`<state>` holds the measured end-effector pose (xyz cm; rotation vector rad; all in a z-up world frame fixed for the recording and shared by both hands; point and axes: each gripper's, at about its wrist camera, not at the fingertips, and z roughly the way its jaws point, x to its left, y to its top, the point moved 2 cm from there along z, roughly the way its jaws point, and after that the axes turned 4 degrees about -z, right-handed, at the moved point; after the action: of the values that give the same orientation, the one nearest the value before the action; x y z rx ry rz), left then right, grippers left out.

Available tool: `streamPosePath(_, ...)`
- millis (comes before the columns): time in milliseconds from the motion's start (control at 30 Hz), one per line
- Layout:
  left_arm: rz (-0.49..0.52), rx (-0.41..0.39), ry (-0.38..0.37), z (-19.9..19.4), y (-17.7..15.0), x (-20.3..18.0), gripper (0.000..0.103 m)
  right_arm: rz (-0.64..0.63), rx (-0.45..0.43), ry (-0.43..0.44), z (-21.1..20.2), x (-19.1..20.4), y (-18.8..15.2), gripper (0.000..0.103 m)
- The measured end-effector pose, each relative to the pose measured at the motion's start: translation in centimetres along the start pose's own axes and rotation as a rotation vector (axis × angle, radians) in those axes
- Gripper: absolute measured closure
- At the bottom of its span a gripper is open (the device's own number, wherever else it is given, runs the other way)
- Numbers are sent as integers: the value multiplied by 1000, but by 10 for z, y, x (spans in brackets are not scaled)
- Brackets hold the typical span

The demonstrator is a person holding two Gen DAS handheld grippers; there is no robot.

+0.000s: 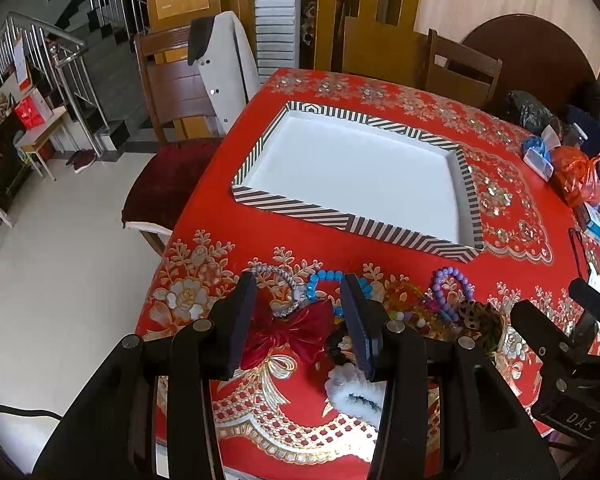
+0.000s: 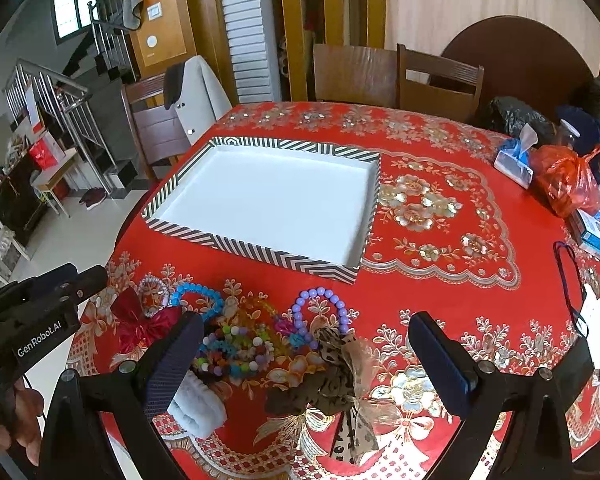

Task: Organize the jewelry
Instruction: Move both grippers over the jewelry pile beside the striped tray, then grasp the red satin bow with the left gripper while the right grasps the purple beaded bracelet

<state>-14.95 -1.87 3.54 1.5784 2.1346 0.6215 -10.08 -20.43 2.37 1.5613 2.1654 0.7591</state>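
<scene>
Both grippers up over jewelry pile at near edge of surface (image 2: 460, 216), nothing picked yet

- left gripper (image 1: 300, 312): fingers apart, straddling red bow (image 1: 296, 334)
- right gripper (image 2: 306, 356): wide apart over leopard bow (image 2: 332, 384)
- striped tray (image 2: 256, 250) just beyond pile, bare inside
- best bet: drop straight down, pinch bow at knot, avoid snagging beads
- count: 1 tray, 2 bows, 1 blue bead bracelet (image 2: 198, 296), 1 purple bead bracelet (image 2: 320, 312), 1 silver bangle (image 1: 288, 292), 1 white scrunchie (image 2: 196, 406); tangled middle hard to count

striped tray (image 2: 256, 249), red floral tablecloth (image 2: 440, 292)

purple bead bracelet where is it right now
The purple bead bracelet lies on the red tablecloth in front of the striped tray, right of the blue bead bracelet, just beyond the leopard-print bow.
</scene>
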Motion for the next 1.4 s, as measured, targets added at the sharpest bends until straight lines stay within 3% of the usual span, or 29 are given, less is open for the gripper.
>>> streamPosePath(333, -14, 31, 3, 9, 1, 9, 60, 6, 14, 2, 6, -7, -1, 1)
streamPosePath(567, -104, 77, -14, 23, 12, 51, 60, 53, 31, 13, 10, -36, -6, 1)
streamPosePath(667, -139, 99, -25, 31, 12, 68, 46, 54, 56, 42, 15, -44, -10, 1)
streamPosePath(800, -180, 155, -56, 45, 8, 83, 45, 70, 78, 47, 23, -51, -14, 1)
streamPosePath(900, -154, 177, -69, 52, 3, 83, 45, 72, 91, 54, 32, -55, -14, 1)
streamPosePath(1067, -50, 219, -102, 62, -13, 72, 45, 68, 114, 86, 50, -63, -13, 13)
streamPosePath(1200, -91, 293, -113, 83, -22, 73, 45, 36, 162, 96, 75, -63, -12, 24)
streamPosePath(1300, -107, 322, -115, 92, -25, 72, 45, 29, 203, 120, 97, -63, -13, 41)
streamPosePath(1400, -83, 340, -108, 99, -27, 69, 45, 14, 233, 125, 114, -60, -12, 44)
